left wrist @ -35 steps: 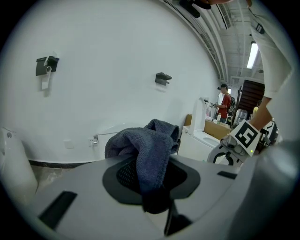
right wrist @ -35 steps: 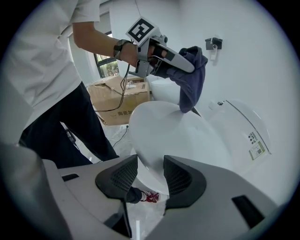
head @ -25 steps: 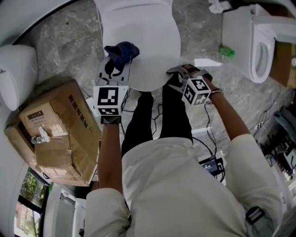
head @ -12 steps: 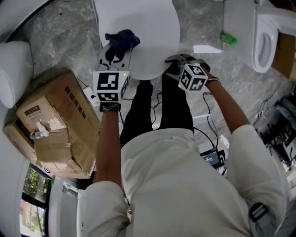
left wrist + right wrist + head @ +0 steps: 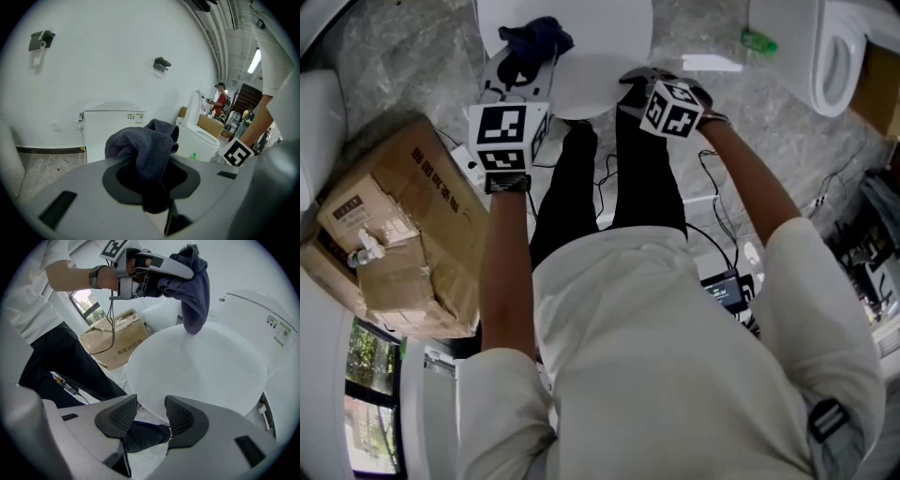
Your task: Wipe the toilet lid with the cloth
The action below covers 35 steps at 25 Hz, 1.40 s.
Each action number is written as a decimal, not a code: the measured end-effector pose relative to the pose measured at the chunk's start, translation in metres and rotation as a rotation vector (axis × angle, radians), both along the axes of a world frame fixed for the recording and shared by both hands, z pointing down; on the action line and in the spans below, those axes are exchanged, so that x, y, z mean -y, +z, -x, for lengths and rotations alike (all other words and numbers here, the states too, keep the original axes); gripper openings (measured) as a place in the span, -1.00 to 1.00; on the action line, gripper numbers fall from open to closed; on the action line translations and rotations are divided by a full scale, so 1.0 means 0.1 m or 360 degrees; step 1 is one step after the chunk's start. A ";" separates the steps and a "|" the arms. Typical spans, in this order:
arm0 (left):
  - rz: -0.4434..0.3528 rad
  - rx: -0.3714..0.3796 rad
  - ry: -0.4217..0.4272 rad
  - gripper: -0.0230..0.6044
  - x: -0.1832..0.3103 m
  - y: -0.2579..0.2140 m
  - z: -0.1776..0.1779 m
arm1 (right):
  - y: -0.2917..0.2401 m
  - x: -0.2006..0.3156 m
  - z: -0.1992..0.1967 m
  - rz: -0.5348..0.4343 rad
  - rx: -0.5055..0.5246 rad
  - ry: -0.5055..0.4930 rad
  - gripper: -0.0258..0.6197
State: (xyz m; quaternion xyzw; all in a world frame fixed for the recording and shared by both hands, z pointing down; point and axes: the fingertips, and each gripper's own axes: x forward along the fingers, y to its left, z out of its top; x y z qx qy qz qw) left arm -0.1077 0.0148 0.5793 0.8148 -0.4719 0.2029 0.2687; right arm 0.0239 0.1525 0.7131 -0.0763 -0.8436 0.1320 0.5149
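the left gripper (image 5: 528, 58) is clenched on the cloth (image 5: 534, 36), a dark blue towel bunched between its jaws and spilling out in front of them; in the left gripper view the fabric fills the gap between the pads; seen from the right gripper view, the cloth hangs down in a loose tail whose lowest tip reaches the white toilet lid (image 5: 605, 33), though whether it touches or hovers just above i cannot tell; the lid is closed and lies directly beneath and ahead of the left jaws, its long axis running away from the person toward the cistern (image 5: 115, 126); the cloth sits over the lid's left near part, so most of the surface stretches forward and to the right of it; the right gripper (image 5: 635, 82) waits by the lid's near right rim, jaws parted with nothing between them; judging from this, the wipe belongs to the left hand, which needs to lower until the bunched cloth presses flat, then sweep along that long axis; a cardboard box (image 5: 403, 234) stands on the floor to the left
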 end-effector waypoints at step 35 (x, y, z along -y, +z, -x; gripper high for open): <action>0.0075 0.0053 -0.0016 -0.65 -0.07 0.19 -0.02 | 0.67 -0.16 0.03 0.0161 -0.0217 0.0134 -0.26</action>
